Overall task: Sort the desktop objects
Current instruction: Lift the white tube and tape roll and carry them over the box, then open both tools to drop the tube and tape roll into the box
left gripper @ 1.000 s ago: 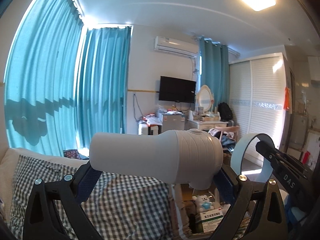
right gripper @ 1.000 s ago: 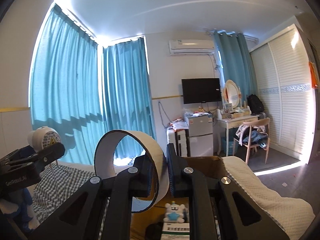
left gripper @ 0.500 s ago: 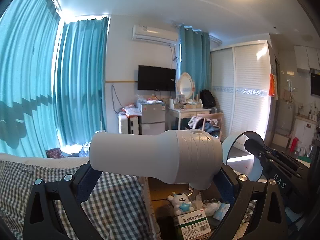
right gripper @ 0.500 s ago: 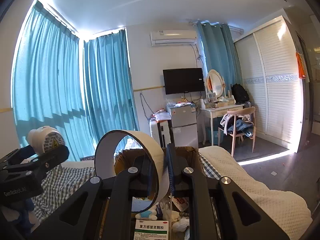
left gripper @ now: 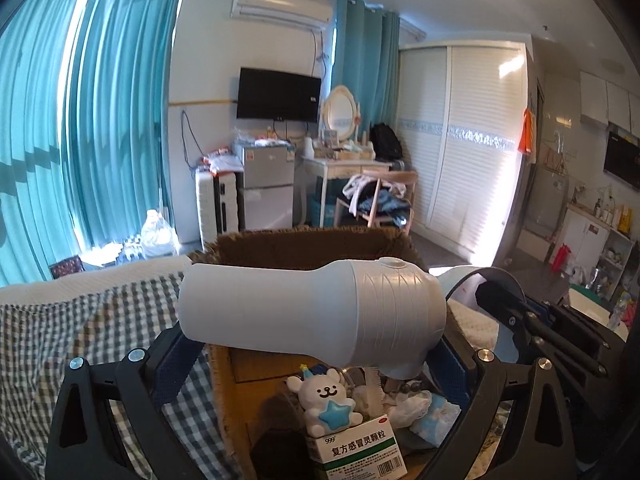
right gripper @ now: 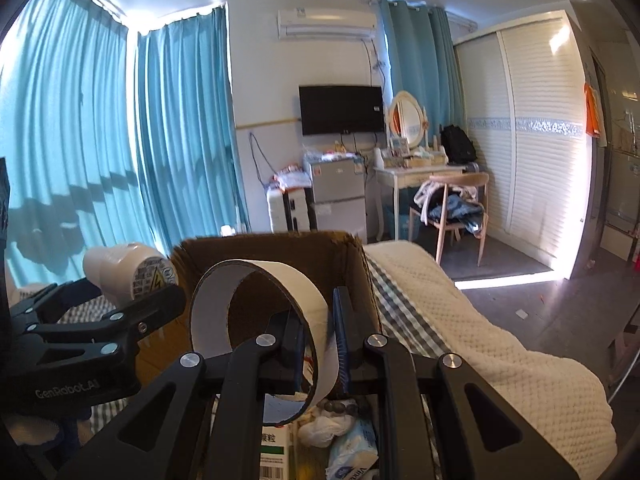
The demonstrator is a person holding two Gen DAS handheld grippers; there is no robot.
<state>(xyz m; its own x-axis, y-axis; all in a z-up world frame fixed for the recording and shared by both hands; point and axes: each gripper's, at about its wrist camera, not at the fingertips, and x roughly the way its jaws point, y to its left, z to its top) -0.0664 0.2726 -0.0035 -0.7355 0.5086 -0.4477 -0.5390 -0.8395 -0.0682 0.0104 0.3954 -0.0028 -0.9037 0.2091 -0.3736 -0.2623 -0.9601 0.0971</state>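
Here the left gripper (left gripper: 312, 344) clamps a grey bottle (left gripper: 312, 314) crosswise between its pads, just above an open cardboard box (left gripper: 304, 246). The right gripper (right gripper: 320, 344), nearly closed, pinches the wall of a white tape ring (right gripper: 260, 308) over the same box. Below the left gripper, inside the box, sit a bear toy (left gripper: 326, 398) and a medicine carton (left gripper: 360, 452).

Bright daylight, window glare, fisheye-warped edges
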